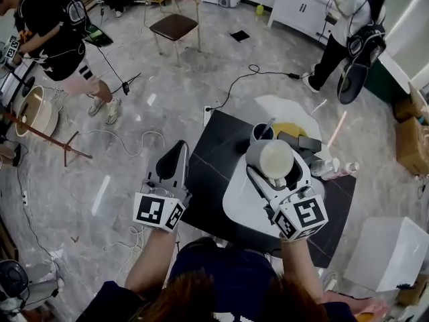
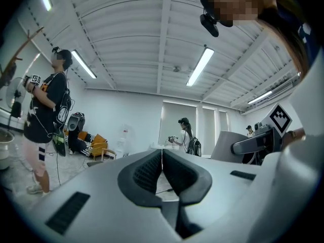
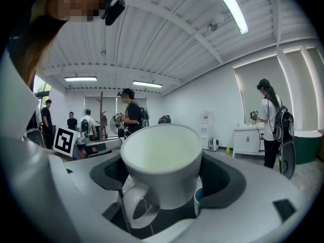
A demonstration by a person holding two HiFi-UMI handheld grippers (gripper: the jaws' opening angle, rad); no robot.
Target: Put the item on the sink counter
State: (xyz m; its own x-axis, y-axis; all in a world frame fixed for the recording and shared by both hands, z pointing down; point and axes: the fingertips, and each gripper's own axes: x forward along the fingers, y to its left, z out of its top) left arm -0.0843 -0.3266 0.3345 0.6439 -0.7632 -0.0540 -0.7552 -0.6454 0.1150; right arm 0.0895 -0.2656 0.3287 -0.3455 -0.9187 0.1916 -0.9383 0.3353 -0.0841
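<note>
A white mug [image 1: 276,158] with a handle is held up in the air, my right gripper [image 1: 275,165] shut on its sides. In the right gripper view the mug [image 3: 161,162] fills the space between the jaws, mouth up and empty, handle toward the camera. Below it lie the black sink counter [image 1: 213,154] and its white oval basin [image 1: 238,201]. My left gripper [image 1: 178,150] hovers off the counter's left edge, above the floor. Its pads [image 2: 152,172] meet with nothing between them.
At the counter's far end stand a dark cup with a spoon [image 1: 262,133], a yellow item [image 1: 289,129], a black box [image 1: 307,143] and small bottles [image 1: 336,170]. Cables trail over the floor [image 1: 231,89]. A chair [image 1: 175,24] and several people stand farther off.
</note>
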